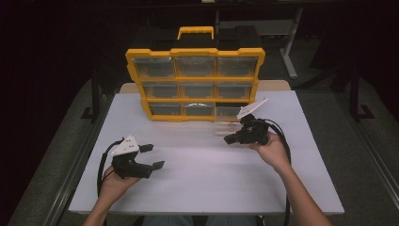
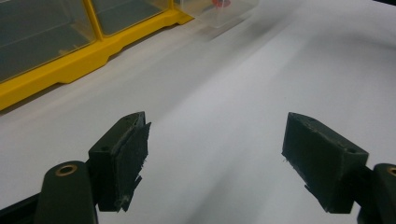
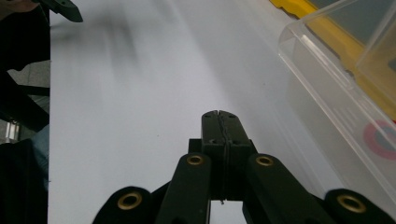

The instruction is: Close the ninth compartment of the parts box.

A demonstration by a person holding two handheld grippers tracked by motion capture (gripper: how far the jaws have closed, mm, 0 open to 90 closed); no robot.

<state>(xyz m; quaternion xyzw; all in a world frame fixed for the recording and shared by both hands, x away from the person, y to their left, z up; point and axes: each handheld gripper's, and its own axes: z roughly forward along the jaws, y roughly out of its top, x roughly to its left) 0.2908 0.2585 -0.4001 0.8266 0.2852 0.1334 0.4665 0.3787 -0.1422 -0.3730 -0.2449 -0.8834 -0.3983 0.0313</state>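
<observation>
White table [image 1: 197,179], mostly bare. Yellow drawer organizer [image 1: 194,77] upright at far centre, handle on top, three rows of clear bins facing near side. Bottom-right bin: clear drawer [image 1: 229,123] pulled out toward near side, resting on table just in front of its slot; looks drawn out for access to contents. Small red ring-shaped item [image 3: 380,140] inside, seen through the wall; exact identity unclear.

Right gripper [image 1: 231,139] just near-right of drawer, lying low and pointing left, jaws pressed together on nothing; not touching drawer as far as visible. Probably between steps on that drawer.

Left gripper [image 1: 152,156] near left, well apart from organizer, jaws spread wide, empty, hovering over bare table. Likely parked clear of the right side.

No obstruction between right gripper and drawer.
</observation>
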